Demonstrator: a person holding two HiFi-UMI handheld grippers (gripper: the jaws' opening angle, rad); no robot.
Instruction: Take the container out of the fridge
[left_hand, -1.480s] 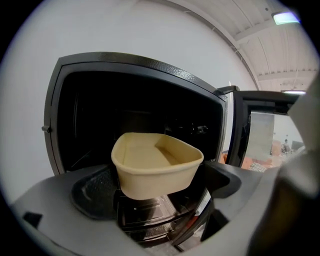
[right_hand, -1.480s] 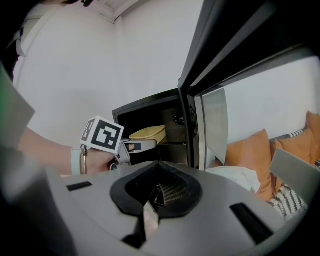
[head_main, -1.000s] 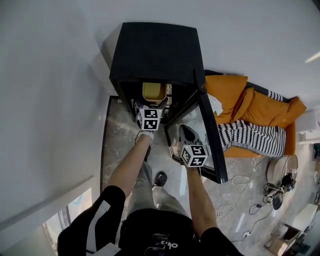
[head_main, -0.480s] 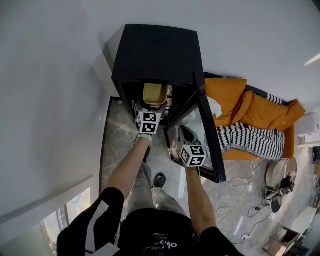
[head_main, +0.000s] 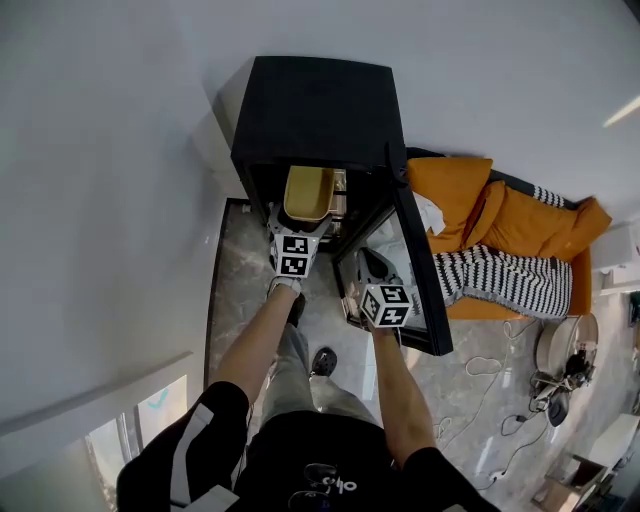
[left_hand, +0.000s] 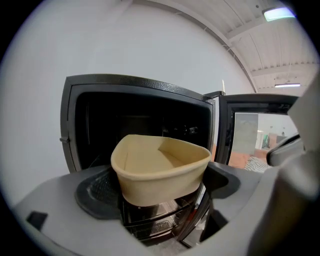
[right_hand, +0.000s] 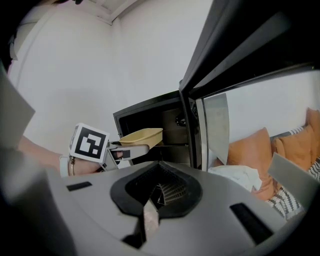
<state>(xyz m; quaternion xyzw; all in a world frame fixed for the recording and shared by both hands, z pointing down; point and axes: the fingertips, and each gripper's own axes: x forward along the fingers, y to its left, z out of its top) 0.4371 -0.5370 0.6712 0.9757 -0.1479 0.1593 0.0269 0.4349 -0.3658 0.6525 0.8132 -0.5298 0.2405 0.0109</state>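
The container (left_hand: 160, 170) is a tan, open-topped tub with rounded corners and nothing in it. It sits level, rim up, pinched by its side walls between the two fingers (left_hand: 95, 192) of the left gripper (left_hand: 161, 189), reaching forward past the fingertips. The fridge (head_main: 320, 110) is a small black box just beyond those fingertips. Its dark inside lies behind the tub and its wire shelves show below the tub's base. Its door (head_main: 418, 270) stands swung open to the right of the fingers.
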